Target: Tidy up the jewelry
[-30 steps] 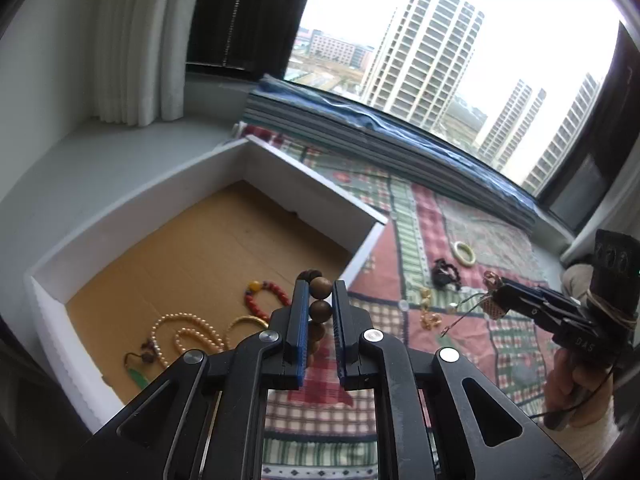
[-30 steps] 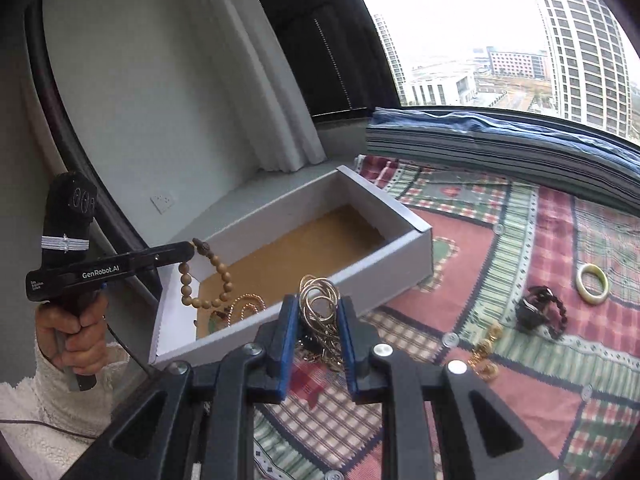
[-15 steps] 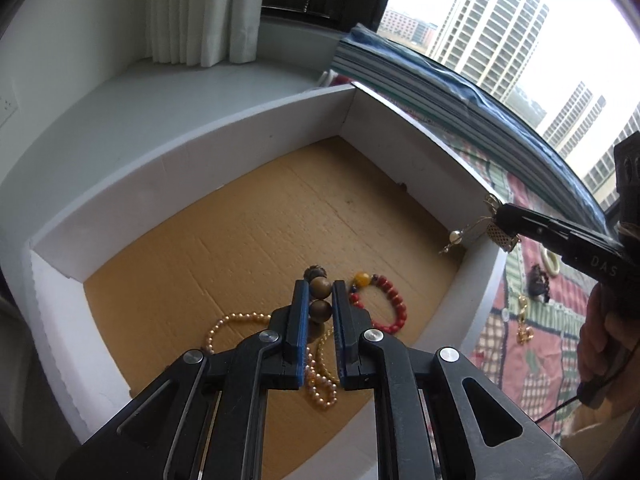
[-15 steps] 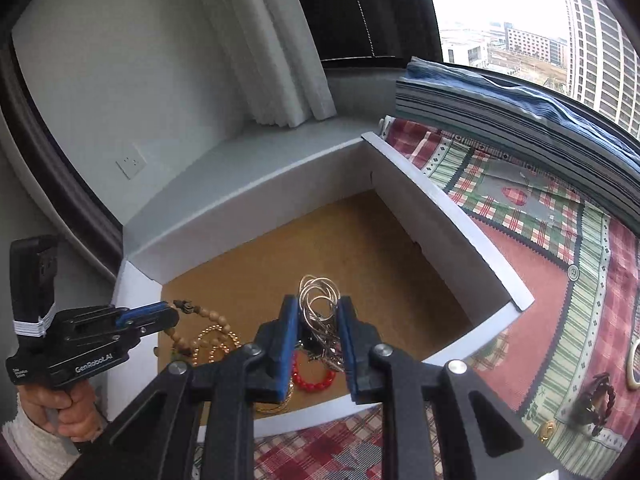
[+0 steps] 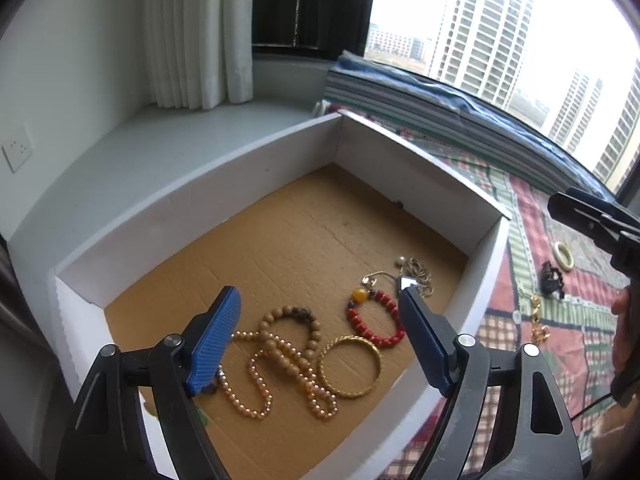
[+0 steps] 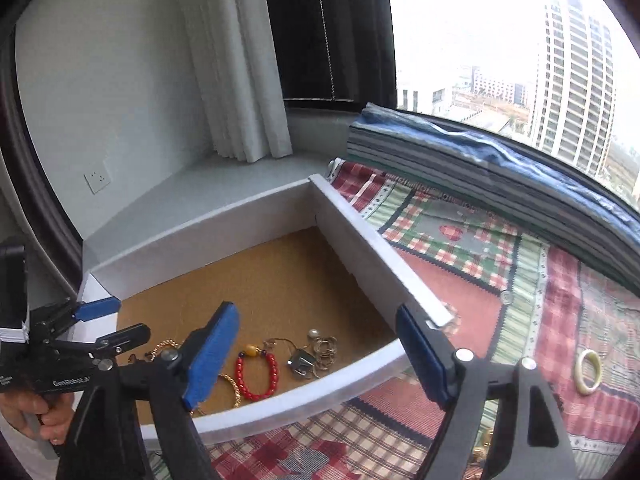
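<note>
A white-walled box with a cardboard floor holds the jewelry. On its floor lie a wooden bead bracelet, a pearl strand, a gold bangle, a red bead bracelet and a tangle of metal rings. My left gripper hangs above them, its jaws opening with nothing between the pads. My right gripper hovers over the box's near wall, jaws also opening and empty. Below it lie the ring tangle and red bracelet. The left gripper shows at far left.
On the patchwork quilt right of the box lie a pale ring, a dark beaded piece and gold earrings. Folded mats line the window. A curtain hangs behind the grey sill.
Both grippers moved over the box and opened. The left let go of the wooden bead bracelet and the right let go of the ring tangle; both pieces now lie on the box floor.
</note>
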{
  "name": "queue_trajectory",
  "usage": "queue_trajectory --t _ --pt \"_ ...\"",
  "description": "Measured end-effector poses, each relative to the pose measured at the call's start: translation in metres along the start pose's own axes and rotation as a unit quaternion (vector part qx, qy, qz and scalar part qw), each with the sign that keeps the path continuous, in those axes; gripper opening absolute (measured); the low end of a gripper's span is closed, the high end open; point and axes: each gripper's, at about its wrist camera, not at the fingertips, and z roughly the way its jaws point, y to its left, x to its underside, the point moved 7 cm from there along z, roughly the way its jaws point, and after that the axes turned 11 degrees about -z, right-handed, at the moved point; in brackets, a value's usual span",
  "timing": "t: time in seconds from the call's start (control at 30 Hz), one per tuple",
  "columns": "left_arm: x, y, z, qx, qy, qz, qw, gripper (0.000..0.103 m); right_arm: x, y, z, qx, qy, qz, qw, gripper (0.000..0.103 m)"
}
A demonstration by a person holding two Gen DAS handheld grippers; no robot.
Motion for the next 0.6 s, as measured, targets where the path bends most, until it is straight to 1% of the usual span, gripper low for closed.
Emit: queue_trajectory --t 0.03,0.1,0.2,0.27,0.3,0.37,0.43,0.5,0.57,0.6 --pt "0.003 -0.006 -0.009 0.005 -0.013 0.008 0.9999 0.087 0.005 -0.002 -0.012 0.024 -0.003 -0.005 1.000 0.082" --pt "0.009 -0.022 -0.025 0.016 -0.037 0.025 0.9989 0.096 0.018 -0.008 -0.037 0.068 -0.015 -0.008 0.998 0.082" --pt "0.026 -0.049 -0.043 0.044 -0.058 0.041 0.9965 0.099 0.044 -0.020 -0.087 0.110 -0.074 0.006 0.991 0.082" --pt "0.037 -0.068 -0.047 0.064 -0.056 0.047 0.9953 0.099 0.067 -0.033 -0.114 0.134 -0.088 0.031 0.986 0.082" --pt "0.044 -0.078 -0.048 0.075 -0.054 0.049 0.9946 0.099 0.080 -0.038 -0.123 0.141 -0.083 0.047 0.985 0.082" --pt "0.054 -0.097 -0.049 0.092 -0.051 0.055 0.9929 0.099 0.107 -0.048 -0.134 0.138 -0.063 0.062 0.986 0.082" --pt "0.066 -0.116 -0.047 0.099 -0.046 0.067 0.9918 0.099 0.132 -0.054 -0.146 0.142 -0.043 0.079 0.986 0.082" --pt "0.080 -0.133 -0.047 0.107 -0.038 0.075 0.9907 0.099 0.154 -0.060 -0.165 0.140 -0.048 0.101 0.984 0.082" --pt "0.094 -0.147 -0.047 0.120 -0.027 0.076 0.9896 0.099 0.174 -0.064 -0.185 0.139 -0.057 0.114 0.982 0.087" --pt "0.100 -0.154 -0.046 0.125 -0.022 0.076 0.9890 0.099 0.182 -0.064 -0.194 0.136 -0.059 0.116 0.982 0.087"
